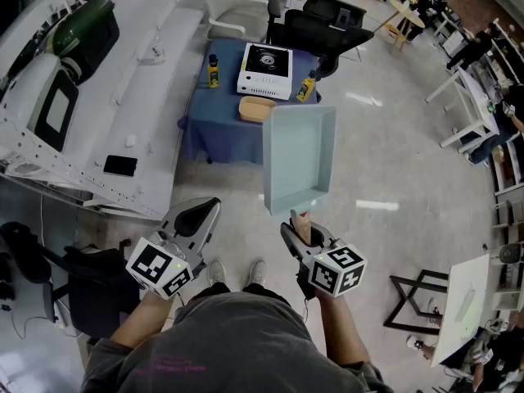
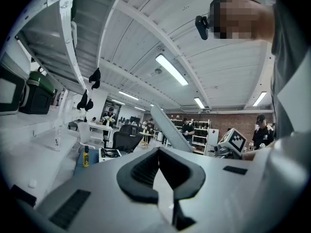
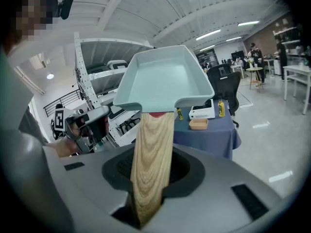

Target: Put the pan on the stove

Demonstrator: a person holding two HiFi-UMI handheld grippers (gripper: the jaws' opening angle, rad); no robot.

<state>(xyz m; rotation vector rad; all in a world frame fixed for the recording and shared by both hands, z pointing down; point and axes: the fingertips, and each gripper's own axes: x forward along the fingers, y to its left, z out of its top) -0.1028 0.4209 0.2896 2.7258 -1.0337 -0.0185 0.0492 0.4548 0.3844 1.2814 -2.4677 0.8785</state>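
Observation:
A pale teal rectangular pan with a wooden handle hangs in the air in front of me. My right gripper is shut on that handle, and the pan tilts up and away from it. The white single-burner stove stands on a blue-covered table some way ahead, and the pan is well short of it. The stove shows under the pan in the right gripper view. My left gripper holds nothing, its jaws together, level at my left side.
On the table beside the stove stand two yellow bottles and a tan dish. Black office chairs sit behind the table. A big white structure runs along the left. Tables and people fill the right.

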